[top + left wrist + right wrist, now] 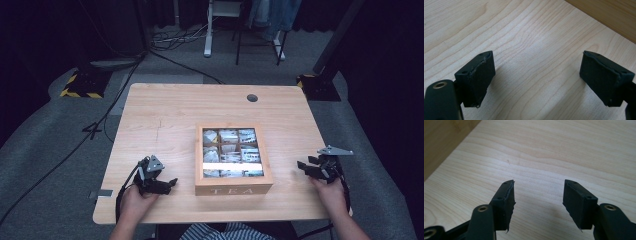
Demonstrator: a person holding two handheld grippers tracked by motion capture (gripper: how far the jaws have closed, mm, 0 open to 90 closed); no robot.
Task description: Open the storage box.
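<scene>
A wooden tea box marked TEA stands near the table's front middle, its clear lid shut over several compartments of tea bags. My left gripper rests low over the table just left of the box, jaws open with bare wood between them; the box's side crosses the top right of the left gripper view. My right gripper hovers to the right of the box, also open and holding nothing. The box wall fills that view's top left corner.
The light wooden table has a round cable hole at the back. Grey carpet, cables and stand bases surround it. A white frame leg stands behind.
</scene>
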